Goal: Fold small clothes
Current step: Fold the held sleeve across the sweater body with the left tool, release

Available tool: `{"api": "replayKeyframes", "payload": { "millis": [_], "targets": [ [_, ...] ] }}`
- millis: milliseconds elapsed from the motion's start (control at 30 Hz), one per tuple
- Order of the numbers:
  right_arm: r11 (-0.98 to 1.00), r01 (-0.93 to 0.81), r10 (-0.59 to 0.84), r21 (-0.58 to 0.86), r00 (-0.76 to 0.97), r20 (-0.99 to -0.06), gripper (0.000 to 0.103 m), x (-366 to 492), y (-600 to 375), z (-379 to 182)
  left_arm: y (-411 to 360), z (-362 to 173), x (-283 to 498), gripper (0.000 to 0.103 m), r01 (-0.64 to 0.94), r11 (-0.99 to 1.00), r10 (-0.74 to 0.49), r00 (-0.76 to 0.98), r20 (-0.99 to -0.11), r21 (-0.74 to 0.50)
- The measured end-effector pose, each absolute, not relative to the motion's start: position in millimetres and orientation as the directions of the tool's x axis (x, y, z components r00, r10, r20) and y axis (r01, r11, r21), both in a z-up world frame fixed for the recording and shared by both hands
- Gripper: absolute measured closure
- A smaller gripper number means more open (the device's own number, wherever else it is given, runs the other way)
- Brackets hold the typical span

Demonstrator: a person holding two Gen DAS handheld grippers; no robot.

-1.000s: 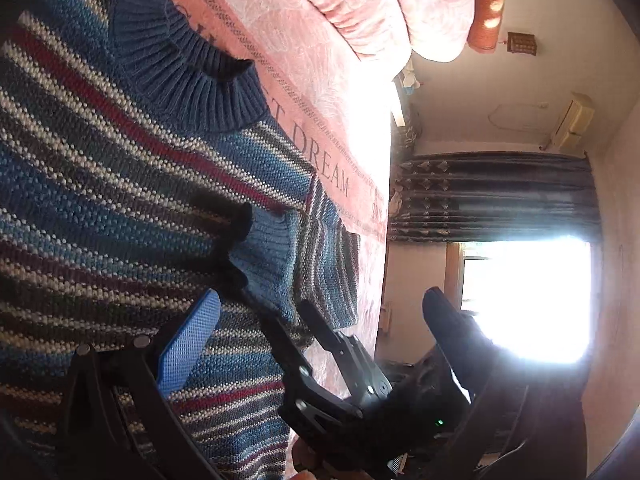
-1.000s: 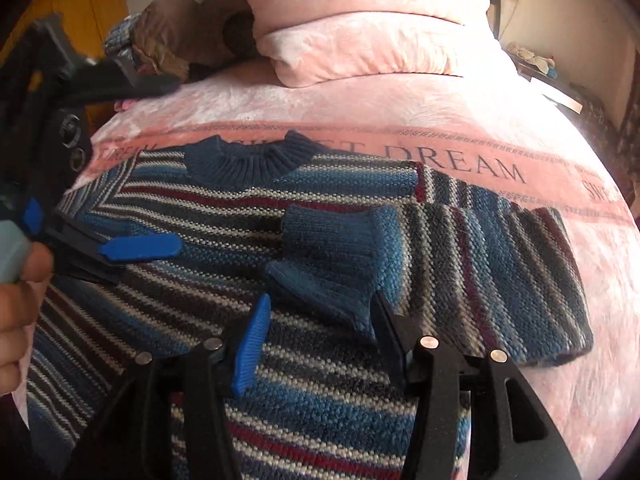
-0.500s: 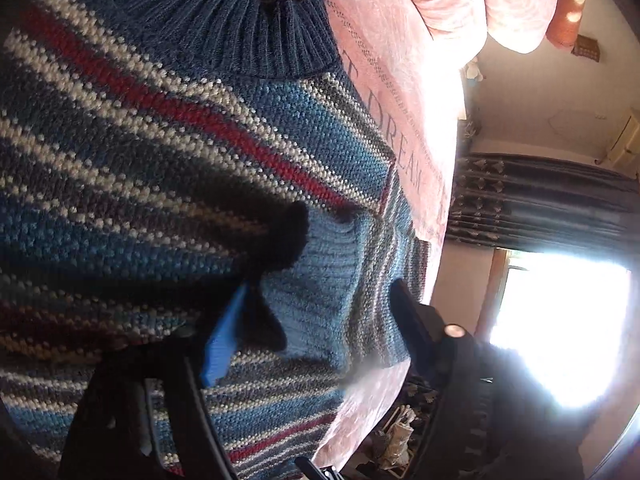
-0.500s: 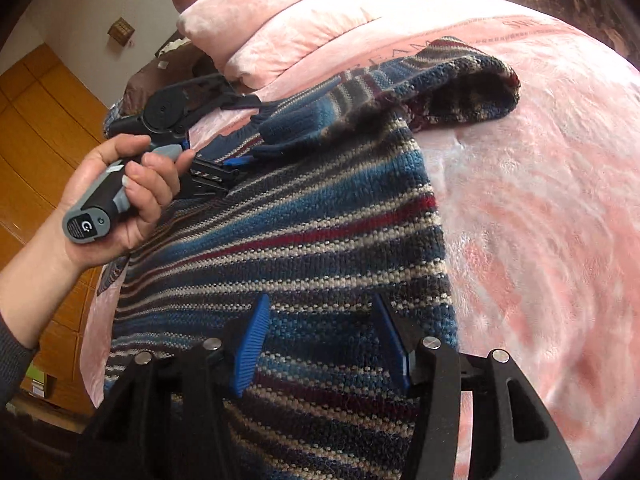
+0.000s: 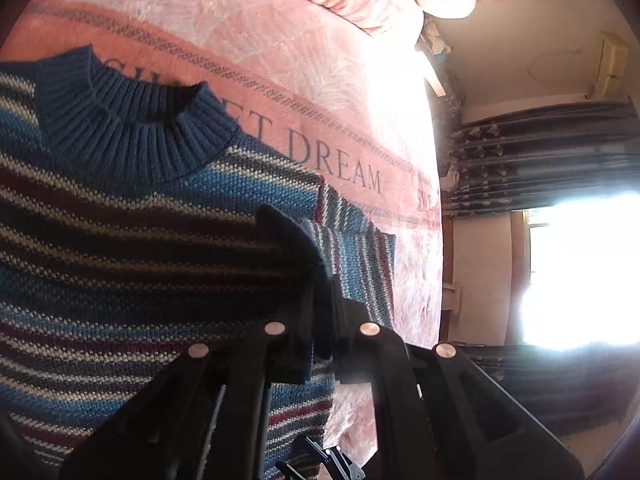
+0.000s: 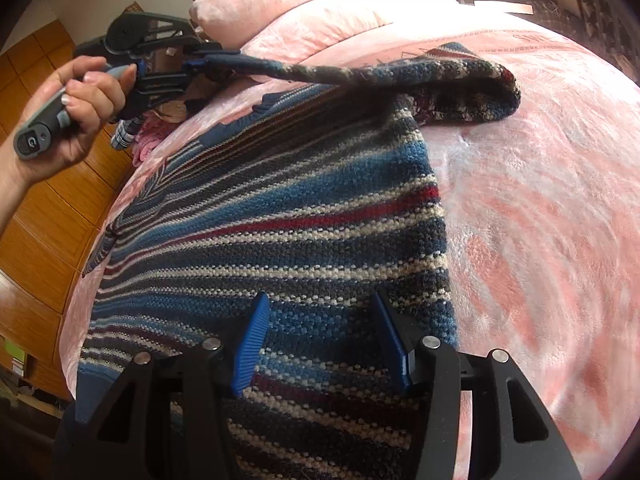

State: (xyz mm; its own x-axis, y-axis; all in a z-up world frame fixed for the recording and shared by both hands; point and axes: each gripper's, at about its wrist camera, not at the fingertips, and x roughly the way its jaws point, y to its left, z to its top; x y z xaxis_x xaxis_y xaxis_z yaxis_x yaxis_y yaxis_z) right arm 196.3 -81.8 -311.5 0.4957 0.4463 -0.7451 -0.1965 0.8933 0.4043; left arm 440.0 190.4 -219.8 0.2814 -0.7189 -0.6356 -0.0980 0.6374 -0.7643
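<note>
Couldn't really see my left gripper's [image 5: 320, 300] tips, they were buried in the dark ribbed cuff of the sleeve [image 6: 400, 76], clamped down on it and holding it up off the bed. My right gripper [image 6: 320, 344] hung with its blue ridged pads spread wide, pinching nothing, over the sweater [image 6: 288, 232]. Chunky striped knit, lying flat on the fuzzy pink blanket [image 6: 540, 200], hem cut off by the frame.

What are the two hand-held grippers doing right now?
Left hand-held gripper: closed, holding the sleeve up off the sweater.
Right hand-held gripper: open, holding nothing, over the sweater.
</note>
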Motion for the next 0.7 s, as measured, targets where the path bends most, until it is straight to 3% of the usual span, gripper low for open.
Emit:
{"api": "replayKeyframes", "payload": {
  "millis": [400,700],
  "targets": [
    [0.903,-0.208,0.428,0.375,0.503,-0.751,0.049,194.2,-78.2,-313.7,247.1,-120.6,433.5,0.098,0.072,0.714,-0.674,0.340,-0.656,-0.696],
    [0.904,-0.209,0.427,0.374,0.503,-0.752,0.049,194.4,-77.6,-313.9,317.3,-104.0,430.7,0.098,0.048,0.748,-0.622,0.397,-0.675,-0.662]
  ]
}}
